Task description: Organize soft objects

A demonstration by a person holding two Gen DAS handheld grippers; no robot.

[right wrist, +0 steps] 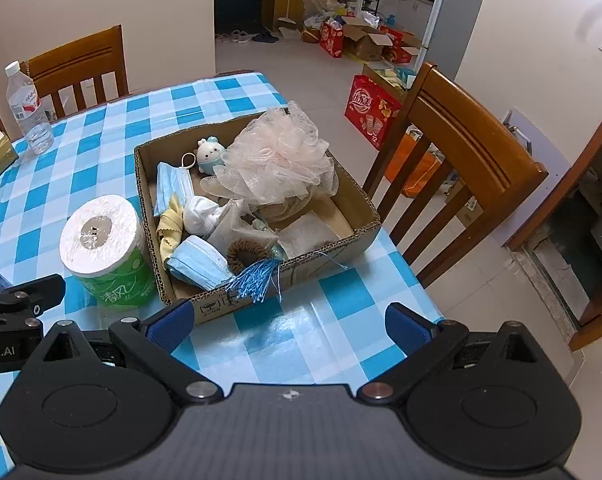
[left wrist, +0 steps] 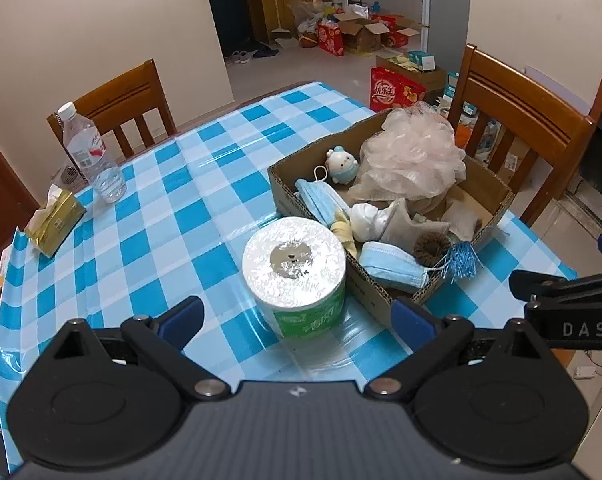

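Note:
A white toilet paper roll [left wrist: 293, 276] in a green wrapper stands upright on the checked tablecloth, just left of a cardboard box [left wrist: 285, 184]. The box [right wrist: 365, 224] holds a pink bath pouf [right wrist: 277, 156], a small toy figure [right wrist: 209, 156], blue face masks [right wrist: 197, 260], a white cloth [right wrist: 201, 212], a brown scrunchie [right wrist: 245, 254] and a blue tassel [right wrist: 253, 276] draped over its near wall. My left gripper [left wrist: 297, 314] is open just short of the roll, one finger on each side. My right gripper [right wrist: 289, 320] is open and empty before the box's near corner.
A water bottle [left wrist: 89, 152] and a gold tissue pack [left wrist: 55, 220] sit at the table's far left. Wooden chairs stand behind the table [left wrist: 117, 100] and at its right side [right wrist: 461, 148]. The table edge [right wrist: 421, 284] drops off right of the box.

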